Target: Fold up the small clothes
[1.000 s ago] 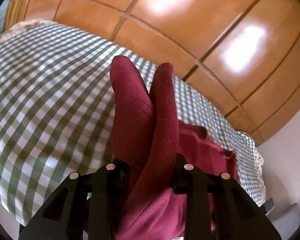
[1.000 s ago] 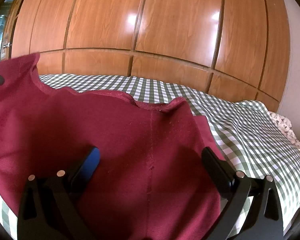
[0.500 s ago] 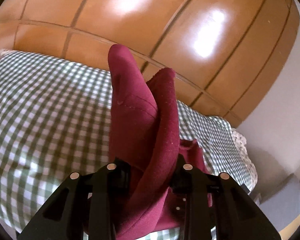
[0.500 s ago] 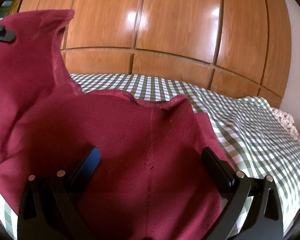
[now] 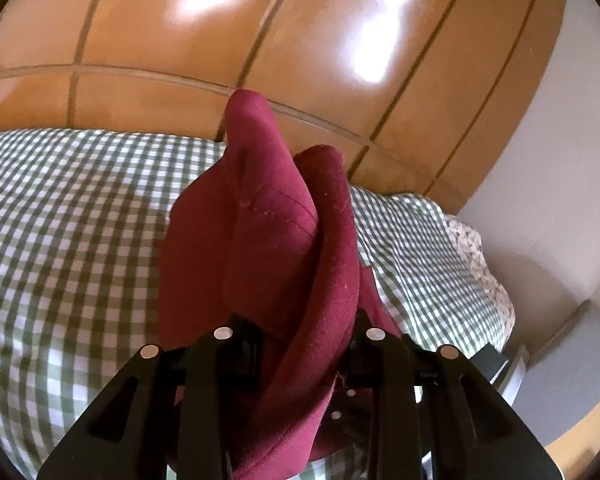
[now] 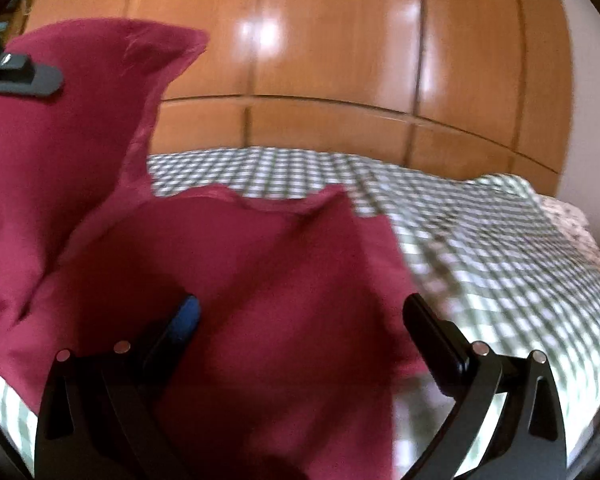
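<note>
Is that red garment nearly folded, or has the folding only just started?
Only just started. No finished fold shows yet. The left hand-held gripper is shut on a bunched edge of the maroon garment, raised above the checked bedcover. The right hand-held gripper hangs open over the rest. Laying the edge over and flattening remain.

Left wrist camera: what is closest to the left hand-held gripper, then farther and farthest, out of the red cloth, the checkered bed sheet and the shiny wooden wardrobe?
1. Red cloth: pinched in the left hand-held gripper, sticking up in the middle.
2. Checkered bed sheet: spread below and beyond the cloth, on both sides.
3. Wooden wardrobe: behind the bed, across the top.
</note>
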Tool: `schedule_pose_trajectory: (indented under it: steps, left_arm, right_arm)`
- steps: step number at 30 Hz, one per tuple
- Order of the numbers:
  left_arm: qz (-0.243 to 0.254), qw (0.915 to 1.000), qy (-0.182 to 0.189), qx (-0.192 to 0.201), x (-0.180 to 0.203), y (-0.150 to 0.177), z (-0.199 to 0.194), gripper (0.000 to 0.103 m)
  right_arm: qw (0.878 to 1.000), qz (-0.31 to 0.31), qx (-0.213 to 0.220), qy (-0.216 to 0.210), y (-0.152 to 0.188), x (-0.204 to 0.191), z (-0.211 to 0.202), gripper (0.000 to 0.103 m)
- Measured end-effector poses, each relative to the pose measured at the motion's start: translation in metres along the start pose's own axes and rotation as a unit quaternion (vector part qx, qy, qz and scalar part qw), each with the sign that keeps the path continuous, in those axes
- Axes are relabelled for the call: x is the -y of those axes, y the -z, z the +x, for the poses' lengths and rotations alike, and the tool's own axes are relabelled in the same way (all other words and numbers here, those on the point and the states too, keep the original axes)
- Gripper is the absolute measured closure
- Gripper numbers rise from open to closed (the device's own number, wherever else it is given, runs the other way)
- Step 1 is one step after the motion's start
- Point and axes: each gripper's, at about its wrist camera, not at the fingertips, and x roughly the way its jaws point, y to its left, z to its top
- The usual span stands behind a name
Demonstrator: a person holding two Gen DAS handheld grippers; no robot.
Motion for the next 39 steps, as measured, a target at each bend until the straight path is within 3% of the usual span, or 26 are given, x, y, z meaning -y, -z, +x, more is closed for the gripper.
schedule_pose_trajectory:
  steps: [4, 8, 11, 19, 20, 22, 25, 27, 29, 32, 35, 38, 39]
  left_arm:
    - [0.012, 0.9998, 0.005, -0.013, 0.011, 0.002, 0.016, 0.076]
    - [0.028, 0.9992, 0.007, -0.026, 0.024, 0.008, 0.036, 0.076]
    - [0.058, 0.9974, 0.004, -0.041, 0.042, 0.014, 0.057, 0.076]
    - [0.140, 0.9866, -0.016, -0.082, 0.085, 0.035, 0.108, 0.076]
    - [0.152, 0.9840, -0.024, -0.090, 0.090, 0.038, 0.113, 0.069]
    - [0.151, 0.9842, 0.003, -0.092, 0.095, 0.042, 0.110, 0.054]
    - [0.114, 0.9864, 0.084, -0.083, 0.093, 0.041, 0.089, 0.045]
    - [0.112, 0.9864, 0.105, -0.057, 0.091, 0.040, 0.070, 0.039]
    - [0.127, 0.9873, 0.092, -0.022, 0.088, 0.037, 0.053, 0.038]
    - [0.115, 0.9926, 0.026, 0.028, 0.062, 0.029, 0.034, 0.038]
    - [0.061, 0.9965, -0.034, 0.046, 0.028, 0.021, 0.029, 0.038]
    - [-0.004, 0.9930, -0.113, 0.036, -0.024, 0.020, 0.030, 0.038]
    - [-0.018, 0.9920, -0.121, 0.032, -0.036, 0.022, 0.030, 0.038]
  right_arm:
    - [0.999, 0.035, -0.006, 0.019, 0.005, 0.027, -0.009, 0.002]
    - [0.997, 0.059, -0.044, -0.015, 0.021, 0.039, 0.002, 0.002]
    - [0.994, 0.102, -0.026, -0.034, 0.032, 0.047, 0.004, 0.002]
    - [0.994, 0.102, -0.011, -0.035, 0.037, 0.044, -0.002, 0.002]
    - [0.994, 0.102, -0.011, -0.035, 0.037, 0.043, -0.005, 0.002]
    - [0.994, 0.102, -0.008, -0.036, 0.036, 0.044, -0.004, 0.002]
    - [0.993, 0.108, -0.002, -0.044, 0.036, 0.048, -0.001, 0.002]
    - [0.994, 0.105, 0.001, -0.042, 0.036, 0.047, -0.001, 0.002]
    - [0.994, 0.106, 0.002, -0.042, 0.036, 0.048, -0.001, 0.002]
    - [0.993, 0.106, 0.002, -0.043, 0.037, 0.047, -0.002, 0.002]
    - [0.993, 0.107, 0.002, -0.043, 0.036, 0.048, -0.002, 0.002]
    - [0.993, 0.107, -0.002, -0.044, 0.036, 0.049, -0.001, 0.002]
    - [0.993, 0.105, -0.007, -0.044, 0.035, 0.049, -0.002, 0.002]
